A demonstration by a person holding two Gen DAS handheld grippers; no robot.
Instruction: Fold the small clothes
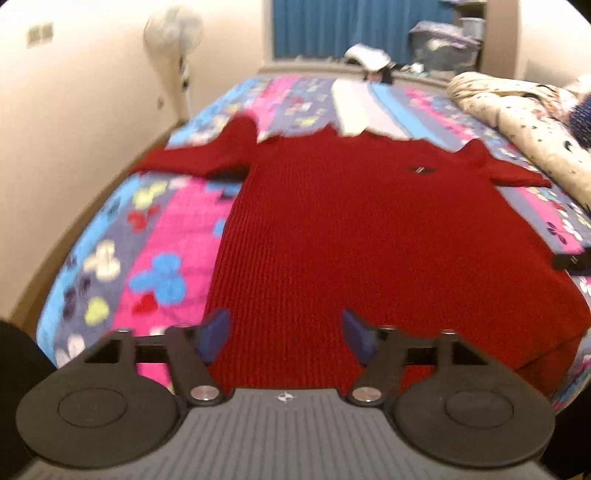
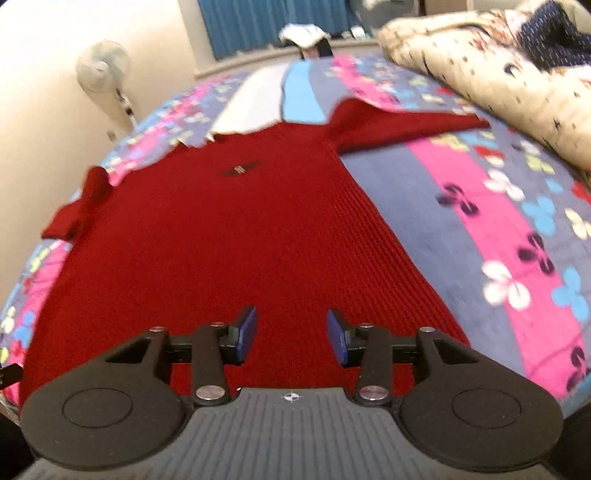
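Observation:
A red ribbed knit sweater (image 1: pixel 351 229) (image 2: pixel 229 236) lies flat, front up, on a flowered bedspread (image 1: pixel 159 236), both sleeves spread sideways and a small dark badge (image 1: pixel 421 170) (image 2: pixel 238 170) on the chest. My left gripper (image 1: pixel 285 332) hovers over the hem on the sweater's left side, jaws wide open, nothing between the blue pads (image 1: pixel 216 332). My right gripper (image 2: pixel 291 334) is over the hem toward the right side, jaws open by a moderate gap, nothing held. A dark tip of the right gripper (image 1: pixel 570 260) shows at the right edge in the left wrist view.
A rolled cream quilt (image 2: pixel 480 70) lies along the bed's right side. A white cloth (image 1: pixel 358 107) lies beyond the collar. A standing fan (image 1: pixel 173 40) is by the left wall, with blue curtains (image 1: pixel 351 26) and clutter behind the bed.

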